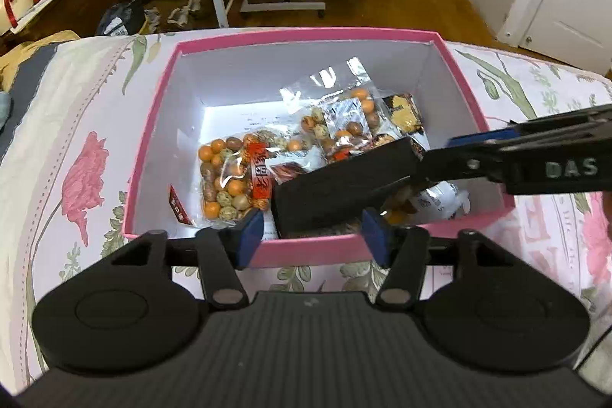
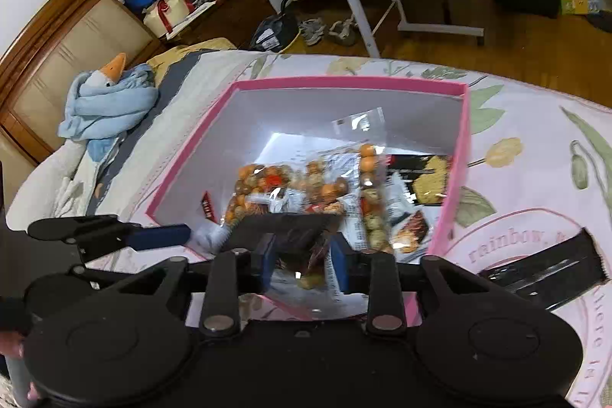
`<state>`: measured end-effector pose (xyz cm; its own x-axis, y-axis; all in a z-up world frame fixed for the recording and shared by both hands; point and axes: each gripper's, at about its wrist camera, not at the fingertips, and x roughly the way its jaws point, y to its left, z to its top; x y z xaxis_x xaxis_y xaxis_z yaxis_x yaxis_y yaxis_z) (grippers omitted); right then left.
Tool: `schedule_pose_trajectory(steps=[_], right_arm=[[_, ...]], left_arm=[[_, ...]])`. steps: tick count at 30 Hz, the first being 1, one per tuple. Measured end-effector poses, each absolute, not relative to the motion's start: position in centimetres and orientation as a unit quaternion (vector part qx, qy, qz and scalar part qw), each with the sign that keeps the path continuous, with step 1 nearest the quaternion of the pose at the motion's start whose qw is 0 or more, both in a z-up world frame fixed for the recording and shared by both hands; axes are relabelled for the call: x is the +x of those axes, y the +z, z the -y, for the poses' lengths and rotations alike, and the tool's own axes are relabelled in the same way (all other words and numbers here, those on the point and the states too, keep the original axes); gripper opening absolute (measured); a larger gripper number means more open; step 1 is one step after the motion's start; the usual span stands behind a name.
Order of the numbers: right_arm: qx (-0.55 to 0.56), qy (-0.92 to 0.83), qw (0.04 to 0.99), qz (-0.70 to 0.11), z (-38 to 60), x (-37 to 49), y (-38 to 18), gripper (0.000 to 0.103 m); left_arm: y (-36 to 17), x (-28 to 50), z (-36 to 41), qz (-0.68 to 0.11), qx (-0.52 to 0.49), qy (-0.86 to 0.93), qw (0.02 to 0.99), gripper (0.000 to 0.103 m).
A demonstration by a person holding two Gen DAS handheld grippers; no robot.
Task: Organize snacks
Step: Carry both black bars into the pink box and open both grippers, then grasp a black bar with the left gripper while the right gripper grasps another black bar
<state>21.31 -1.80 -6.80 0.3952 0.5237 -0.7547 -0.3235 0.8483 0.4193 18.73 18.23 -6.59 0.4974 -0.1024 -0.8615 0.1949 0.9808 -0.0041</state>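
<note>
Snacks, mostly in a pink box (image 1: 306, 37) on the bed: square, stiff card, white and smooth inside, open at the top. Heaped toward its right half and near wall. Two clear crinkly nut bags (image 1: 229, 178) full of small round balls, orange, brown and speckled, glossy under the film. Beside them, against the right wall, a cracker pack (image 1: 405, 113), dark wrapper with a rough yellow square on it. A small red tag lying flat on the bare white floor at the left.

Over the heap, a flat black packet (image 1: 336, 186), oblong, matte above and shiny at its crimped end, slanting across the near right part of the box. Gripped at one end by the right claw (image 2: 304, 257), blue pads pressed to both faces. Left claw (image 1: 313, 236) released, blue pads astride the packet's wider end just above the near rim, a sliver of gap showing at one pad.

Under the box, a soft quilt (image 1: 76, 125), pale, printed with pink flowers and green leaves. Another black packet, long and glossy, lying on it well right of the box. Farther off, by the padded wooden headboard (image 2: 57, 44), a plush goose (image 2: 111, 90) wrapped in blue cloth.
</note>
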Motion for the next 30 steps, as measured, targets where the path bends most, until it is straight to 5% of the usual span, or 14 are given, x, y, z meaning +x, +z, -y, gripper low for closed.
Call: schedule_pose_trajectory(steps=[17,30], right_arm=[[0.030,0.210,0.870,-0.446,14.1,17.3,0.3,0.065],[0.015,0.221,0.875,-0.430,21.0,21.2,-7.8,0.069]], left_arm=[[-0.7,15.4,-11.2,-0.467,0.052,-0.173,0.865,0.060],[-6.2,18.9,2.0,-0.485,0.000,-0.223,0.845,0.060]])
